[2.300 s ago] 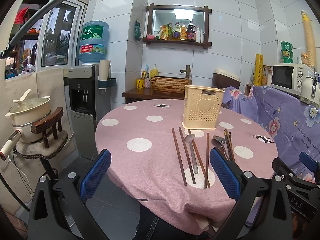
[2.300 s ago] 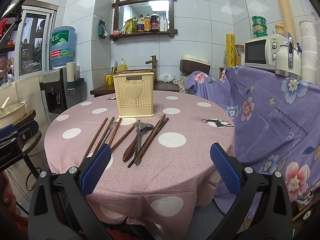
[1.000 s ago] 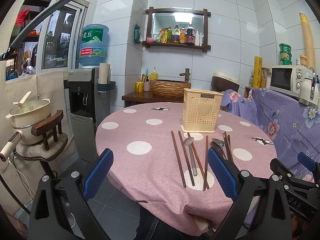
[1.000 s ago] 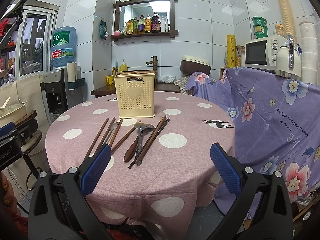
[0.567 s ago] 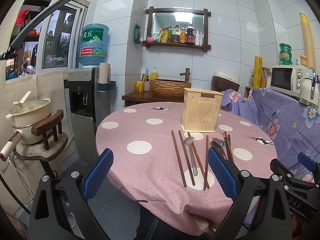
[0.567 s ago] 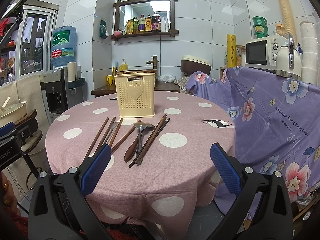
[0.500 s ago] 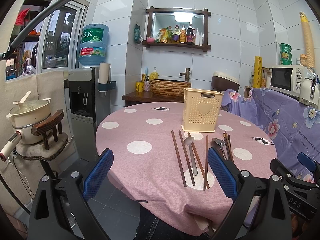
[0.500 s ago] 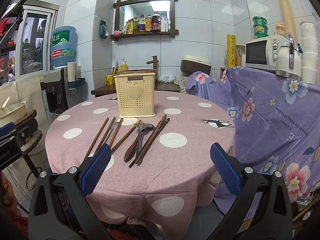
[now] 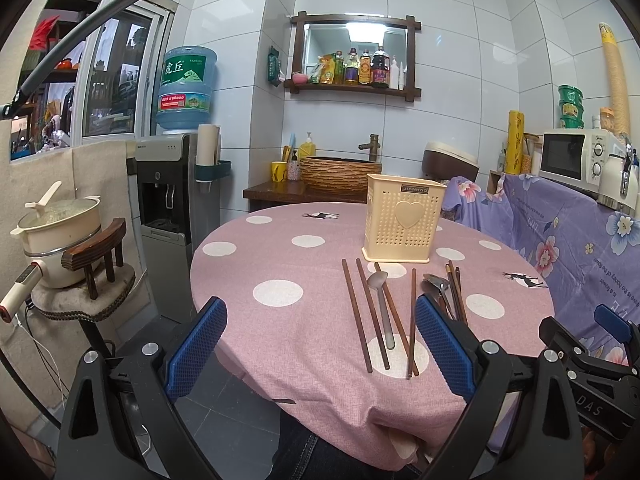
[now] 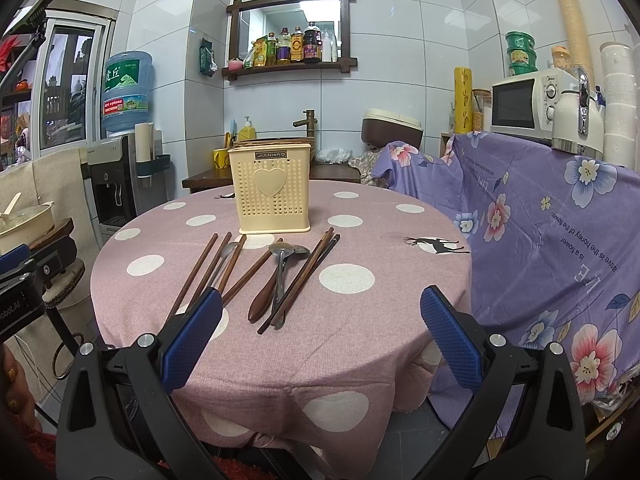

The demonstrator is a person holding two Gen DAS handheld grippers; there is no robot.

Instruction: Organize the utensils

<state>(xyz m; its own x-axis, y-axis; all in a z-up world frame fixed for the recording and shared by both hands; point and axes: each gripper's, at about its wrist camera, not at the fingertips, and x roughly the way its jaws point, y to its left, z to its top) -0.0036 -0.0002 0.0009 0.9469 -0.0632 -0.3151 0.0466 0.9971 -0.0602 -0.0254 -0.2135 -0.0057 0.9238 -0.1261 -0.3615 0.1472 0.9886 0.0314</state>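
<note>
A round table [image 10: 360,344] covered with a pink cloth with white dots is seen from both wrist cameras. A cream perforated utensil holder [image 10: 273,191] with a heart on its front stands upright towards the far side of the table, and no utensil is seen rising above its rim. In front of it, on the side nearer the cameras, the utensils are laid flat on the cloth in two loose groups. In the group on the left, dark wooden chopsticks [image 9: 356,316] are spread in a fan with a metal spoon [image 9: 383,305] lying among them, its bowl towards the holder. In the group on the right, two metal spoons [image 10: 281,270] are laid with their bowls side by side, a brown wooden-handled spoon [image 10: 264,297] lies just beside them, and further chopsticks [image 10: 308,276] run alongside, touching or nearly so. The left gripper [image 9: 320,350] is held at the near edge of the table with its blue-padded fingers spread wide apart and nothing between them. The right gripper [image 10: 320,338] is likewise held wide open and empty, above the near part of the table, short of the utensils. A purple floral cloth [image 10: 560,248] is draped over furniture to the right of the table.
</note>
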